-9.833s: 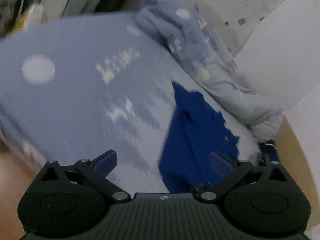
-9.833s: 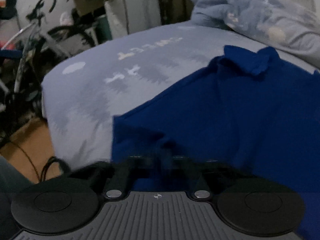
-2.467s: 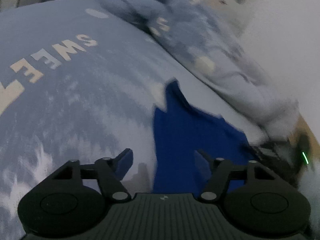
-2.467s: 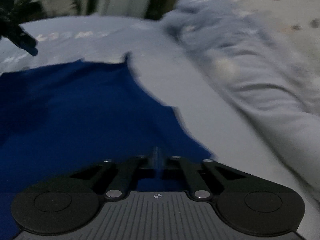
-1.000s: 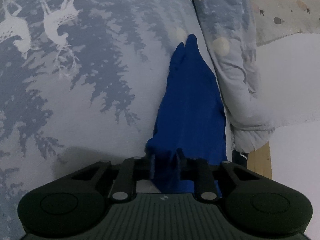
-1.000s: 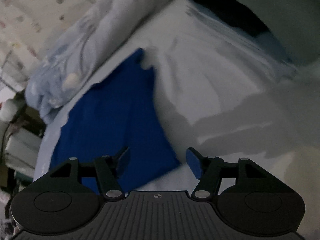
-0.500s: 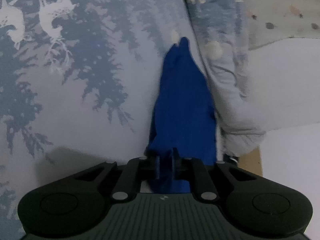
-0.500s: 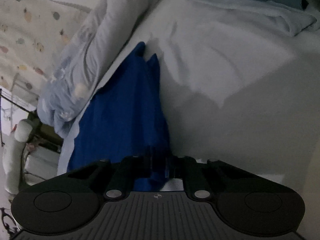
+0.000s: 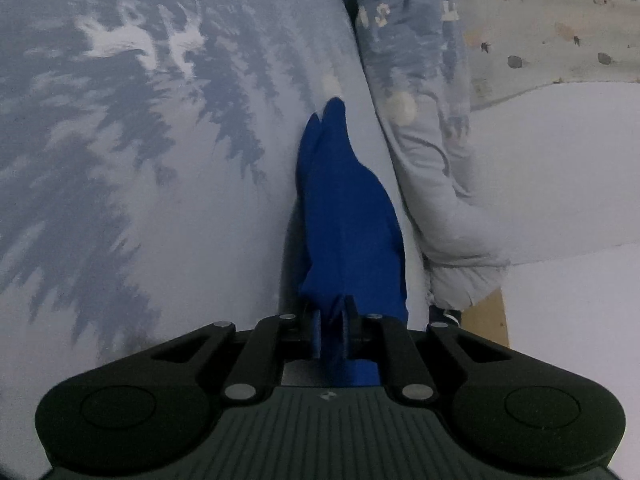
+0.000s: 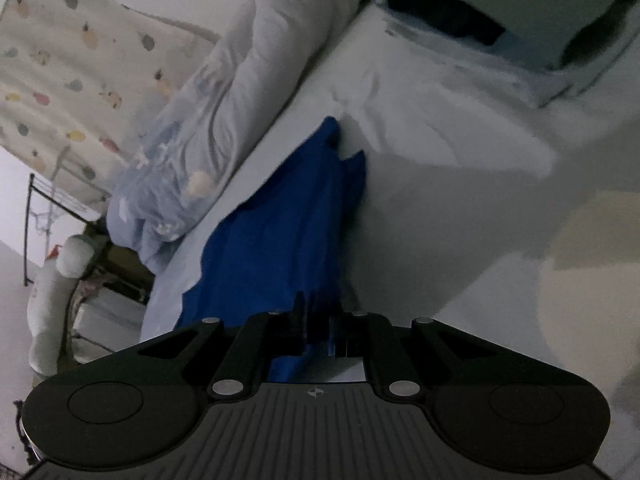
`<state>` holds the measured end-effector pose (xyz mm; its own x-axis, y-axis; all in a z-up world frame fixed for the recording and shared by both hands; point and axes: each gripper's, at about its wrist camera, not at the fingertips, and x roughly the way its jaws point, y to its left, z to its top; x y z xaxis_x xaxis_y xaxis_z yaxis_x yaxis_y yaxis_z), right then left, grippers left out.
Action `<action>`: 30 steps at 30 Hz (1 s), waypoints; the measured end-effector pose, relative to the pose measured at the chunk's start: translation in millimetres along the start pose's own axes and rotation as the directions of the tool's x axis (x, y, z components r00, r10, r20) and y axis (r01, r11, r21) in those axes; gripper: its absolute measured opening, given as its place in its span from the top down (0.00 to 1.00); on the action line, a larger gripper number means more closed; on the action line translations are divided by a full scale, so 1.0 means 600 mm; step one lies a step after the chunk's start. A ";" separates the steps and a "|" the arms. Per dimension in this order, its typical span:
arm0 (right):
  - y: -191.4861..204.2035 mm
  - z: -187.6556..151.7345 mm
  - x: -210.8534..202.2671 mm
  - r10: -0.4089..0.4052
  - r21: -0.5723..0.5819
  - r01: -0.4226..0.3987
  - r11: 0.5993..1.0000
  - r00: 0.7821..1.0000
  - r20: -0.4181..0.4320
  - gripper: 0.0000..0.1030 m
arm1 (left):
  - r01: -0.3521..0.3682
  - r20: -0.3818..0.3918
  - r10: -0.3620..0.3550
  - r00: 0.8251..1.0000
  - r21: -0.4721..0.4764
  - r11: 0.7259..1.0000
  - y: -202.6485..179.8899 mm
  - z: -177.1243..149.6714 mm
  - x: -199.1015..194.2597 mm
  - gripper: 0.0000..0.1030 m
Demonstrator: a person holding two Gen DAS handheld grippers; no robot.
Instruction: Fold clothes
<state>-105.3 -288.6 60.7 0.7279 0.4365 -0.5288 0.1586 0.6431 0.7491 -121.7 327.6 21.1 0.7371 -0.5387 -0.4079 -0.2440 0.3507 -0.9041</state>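
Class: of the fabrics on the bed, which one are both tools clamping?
The plain deep-blue garment, pinched by both tools; the tree-print bedcover and bunched pale quilt lie ungripped.

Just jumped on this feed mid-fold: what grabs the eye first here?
The bright blue garment stands out, stretched in a long narrow strip along the pale blue printed bedsheet, beside a rumpled light blue duvet. Both the left gripper and the right gripper have their jaws shut on its near edge.

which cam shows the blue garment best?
Right wrist: the blue garment spreads wider there, with the right gripper shut on its edge. Left wrist shows it as a narrow bunched strip clamped by the left gripper.
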 end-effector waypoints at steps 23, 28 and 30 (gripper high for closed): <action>0.211 0.061 -0.306 0.249 -0.118 -0.228 0.966 0.946 0.209 0.90 | 0.228 0.280 -0.240 0.930 0.073 0.971 -0.281 -0.066 -0.233 0.91; 0.240 0.164 -0.159 0.163 -0.154 -0.136 0.979 0.971 0.177 0.90 | 0.092 0.288 -0.109 0.952 0.072 0.993 -0.286 0.045 -0.087 0.91; 0.228 0.205 -0.069 0.104 -0.152 -0.083 0.985 0.986 0.134 0.90 | 0.013 0.272 -0.027 0.962 0.055 0.998 -0.266 0.098 -0.010 0.92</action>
<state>-32.0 -296.2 234.0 0.8231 0.4129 -0.3898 -0.0060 0.6928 0.7211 -50.2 319.8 175.3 0.8870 -0.3198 -0.3331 -0.1993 0.3858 -0.9008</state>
